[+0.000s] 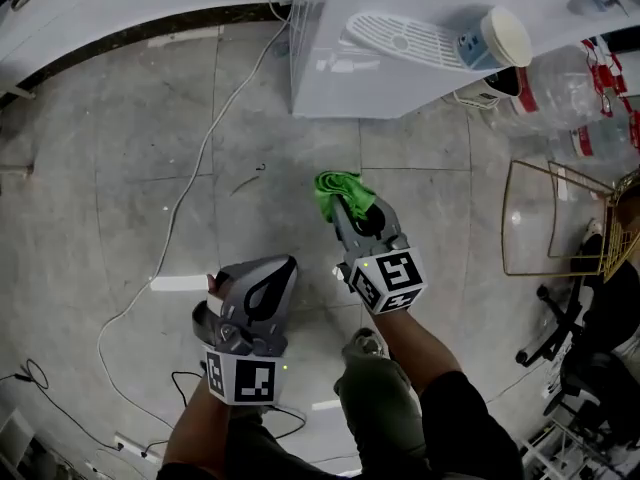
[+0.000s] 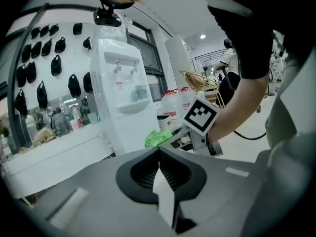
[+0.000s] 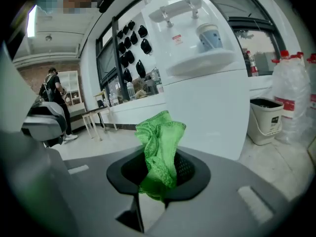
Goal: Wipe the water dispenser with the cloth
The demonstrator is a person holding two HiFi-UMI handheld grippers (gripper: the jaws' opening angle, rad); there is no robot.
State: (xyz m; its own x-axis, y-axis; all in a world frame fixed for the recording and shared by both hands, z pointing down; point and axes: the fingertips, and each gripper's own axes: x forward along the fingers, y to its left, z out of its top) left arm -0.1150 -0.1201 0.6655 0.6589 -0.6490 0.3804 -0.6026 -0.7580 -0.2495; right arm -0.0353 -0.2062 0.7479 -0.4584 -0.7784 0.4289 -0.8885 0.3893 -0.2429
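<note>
A white water dispenser (image 1: 400, 58) stands ahead of me, with a paper cup (image 1: 497, 38) on its drip tray; it also shows in the left gripper view (image 2: 123, 98) and the right gripper view (image 3: 207, 78). My right gripper (image 1: 340, 206) is shut on a bunched green cloth (image 1: 338, 192) (image 3: 159, 152), held a short way in front of the dispenser, not touching it. My left gripper (image 1: 265, 273) hangs lower and to the left, shut with nothing between its jaws. From the left gripper view the green cloth (image 2: 158, 138) and the right gripper's marker cube (image 2: 201, 116) show.
A white cable (image 1: 190, 178) trails across the tiled floor at left. Large water bottles (image 1: 575, 98) and a small bin (image 3: 266, 120) stand right of the dispenser, with a gold wire rack (image 1: 560, 218) nearer. A white counter (image 1: 90, 18) runs along the back left.
</note>
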